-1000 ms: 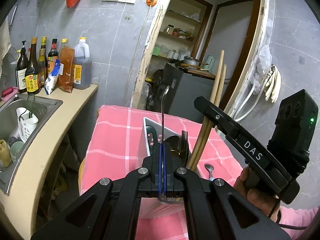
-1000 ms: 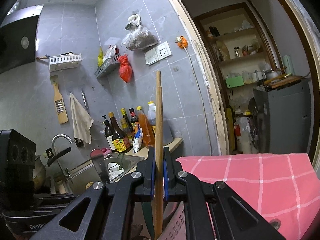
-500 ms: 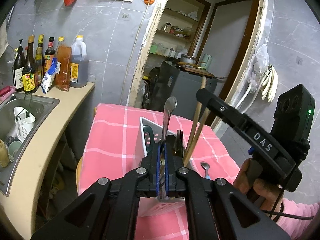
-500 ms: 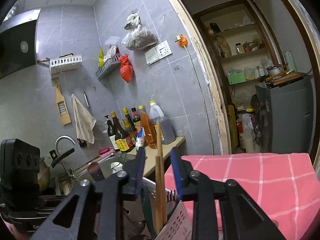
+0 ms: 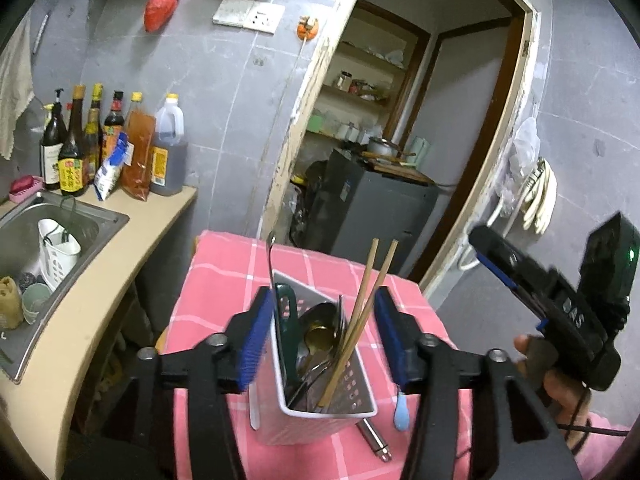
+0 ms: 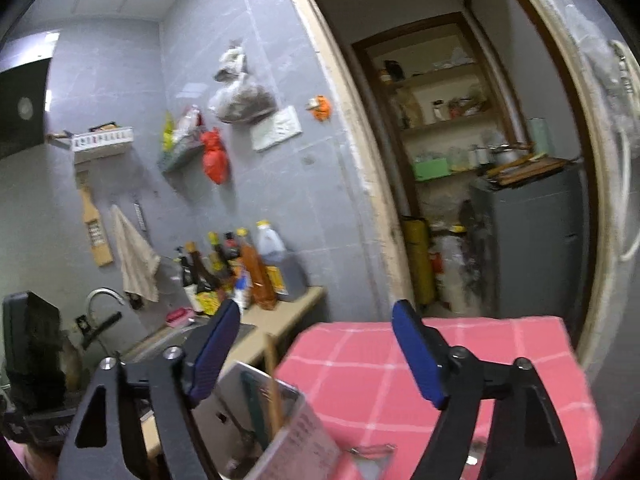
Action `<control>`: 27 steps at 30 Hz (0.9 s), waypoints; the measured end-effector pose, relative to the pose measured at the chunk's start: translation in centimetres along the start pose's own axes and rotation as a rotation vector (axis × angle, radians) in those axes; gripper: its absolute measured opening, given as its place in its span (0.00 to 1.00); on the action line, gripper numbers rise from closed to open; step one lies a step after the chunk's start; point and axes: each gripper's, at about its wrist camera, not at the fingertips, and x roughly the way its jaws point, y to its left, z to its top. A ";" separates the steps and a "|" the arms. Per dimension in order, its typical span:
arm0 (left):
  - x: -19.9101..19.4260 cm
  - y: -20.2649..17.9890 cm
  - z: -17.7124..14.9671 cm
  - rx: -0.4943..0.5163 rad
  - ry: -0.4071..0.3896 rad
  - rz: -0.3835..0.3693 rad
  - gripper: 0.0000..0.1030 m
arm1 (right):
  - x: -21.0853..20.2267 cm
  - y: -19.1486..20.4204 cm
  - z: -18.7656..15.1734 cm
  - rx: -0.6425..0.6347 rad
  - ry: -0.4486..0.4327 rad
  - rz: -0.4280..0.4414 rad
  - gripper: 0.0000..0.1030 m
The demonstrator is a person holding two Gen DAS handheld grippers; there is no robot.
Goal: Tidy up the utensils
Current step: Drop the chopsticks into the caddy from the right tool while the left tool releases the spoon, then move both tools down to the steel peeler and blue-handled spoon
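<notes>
A white perforated utensil holder stands on the pink checked table. It holds a pair of wooden chopsticks, metal spoons, a fork and a green-handled tool. My left gripper is open and empty, its jaws on either side of the holder's top. My right gripper is open and empty above the holder; it also shows at the right of the left wrist view.
A blue-tipped utensil and a metal handle lie on the table beside the holder. A counter with a sink and bottles runs along the left. A doorway is behind the table.
My left gripper let go of the spoon, which now stands in the holder, and opened wide. My right gripper opened fully and drew back from the chopsticks, which sank into the holder.
</notes>
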 end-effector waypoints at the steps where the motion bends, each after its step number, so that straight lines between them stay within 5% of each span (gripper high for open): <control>1: -0.2 -0.4 0.0 -0.002 -0.009 0.007 0.53 | -0.4 -0.3 0.0 0.000 0.009 -0.020 0.86; 6: -0.8 -2.4 -0.5 0.018 -0.040 0.042 0.67 | -3.2 -2.9 -1.0 0.010 0.083 -0.133 0.98; 12: -0.7 -5.8 -2.6 0.080 -0.023 0.034 0.67 | -5.9 -6.3 -3.4 0.019 0.210 -0.226 1.00; 21: 2.2 -9.5 -6.5 0.077 0.118 0.000 0.67 | -8.0 -11.4 -7.1 0.043 0.444 -0.220 1.00; 27: 5.8 -10.4 -9.0 0.019 0.248 0.048 0.67 | -7.1 -14.5 -9.3 0.086 0.590 -0.172 0.99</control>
